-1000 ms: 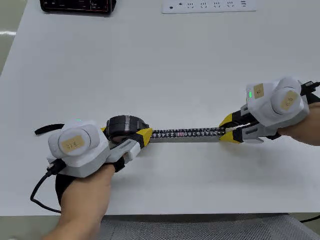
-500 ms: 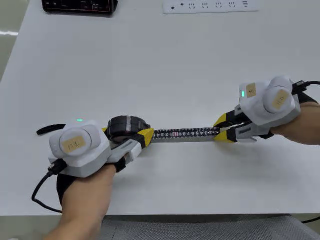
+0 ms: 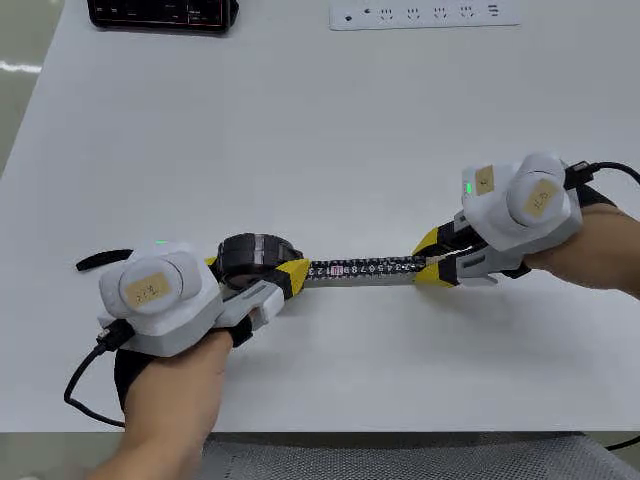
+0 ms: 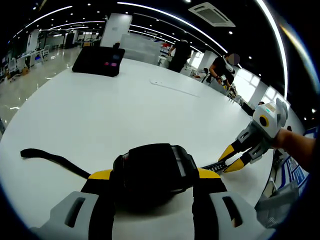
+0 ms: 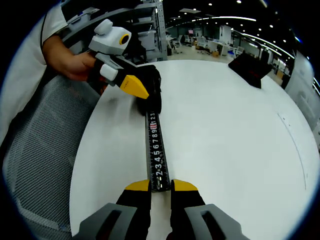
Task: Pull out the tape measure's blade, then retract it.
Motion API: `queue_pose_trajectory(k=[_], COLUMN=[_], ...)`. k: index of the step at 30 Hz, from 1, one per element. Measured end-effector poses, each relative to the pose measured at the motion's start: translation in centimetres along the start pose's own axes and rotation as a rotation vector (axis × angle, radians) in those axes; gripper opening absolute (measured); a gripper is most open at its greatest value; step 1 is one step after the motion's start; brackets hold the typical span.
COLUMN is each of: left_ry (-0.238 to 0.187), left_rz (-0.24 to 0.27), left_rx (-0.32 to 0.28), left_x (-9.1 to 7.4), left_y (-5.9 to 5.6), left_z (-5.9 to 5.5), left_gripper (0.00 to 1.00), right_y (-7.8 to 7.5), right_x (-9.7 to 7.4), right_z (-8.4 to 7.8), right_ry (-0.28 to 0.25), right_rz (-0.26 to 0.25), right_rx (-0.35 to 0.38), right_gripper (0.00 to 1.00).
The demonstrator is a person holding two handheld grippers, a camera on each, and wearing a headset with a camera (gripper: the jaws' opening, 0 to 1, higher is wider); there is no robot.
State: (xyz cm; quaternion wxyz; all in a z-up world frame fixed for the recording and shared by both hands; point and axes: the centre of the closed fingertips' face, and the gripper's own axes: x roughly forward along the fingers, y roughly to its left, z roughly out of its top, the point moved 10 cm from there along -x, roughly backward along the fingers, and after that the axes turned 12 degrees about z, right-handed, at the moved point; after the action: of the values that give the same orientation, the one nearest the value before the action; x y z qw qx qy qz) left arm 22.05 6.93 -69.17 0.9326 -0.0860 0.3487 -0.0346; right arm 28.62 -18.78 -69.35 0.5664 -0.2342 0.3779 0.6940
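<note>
A black tape measure [image 3: 252, 257] rests on the white table [image 3: 300, 130], and my left gripper [image 3: 288, 274] is shut on its case [image 4: 154, 170]. Its dark numbered blade [image 3: 365, 269] runs out to the right, lying along the tabletop. My right gripper [image 3: 430, 268] is shut on the blade's tip. In the right gripper view the blade [image 5: 156, 155] stretches from my jaws up to the case [image 5: 150, 87], with the left gripper [image 5: 131, 86] clamped around it. A black wrist strap [image 4: 50, 159] trails from the case to the left.
A black device [image 3: 163, 12] lies at the table's far left edge and a white power strip [image 3: 425, 14] at the far middle. A cable [image 3: 85, 385] hangs off the front edge by my left hand. People stand far behind the table [image 4: 75, 115].
My right gripper has moved left toward the case with the blade tip in it, so the exposed blade is shorter. The left gripper and case have stayed put.
</note>
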Motion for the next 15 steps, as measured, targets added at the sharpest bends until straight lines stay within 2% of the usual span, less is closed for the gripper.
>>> queue_pose_trajectory(k=[15], left_ry=[-0.002], left_rz=[-0.009], left_rx=[-0.005], left_x=[-0.1], left_y=[0.1], left_z=[0.0], left_gripper=[0.58], right_y=[-0.3], right_x=[1.2], right_z=[1.5], right_ry=[-0.047], right_rz=[0.031], right_rx=[0.018], right_gripper=[0.11])
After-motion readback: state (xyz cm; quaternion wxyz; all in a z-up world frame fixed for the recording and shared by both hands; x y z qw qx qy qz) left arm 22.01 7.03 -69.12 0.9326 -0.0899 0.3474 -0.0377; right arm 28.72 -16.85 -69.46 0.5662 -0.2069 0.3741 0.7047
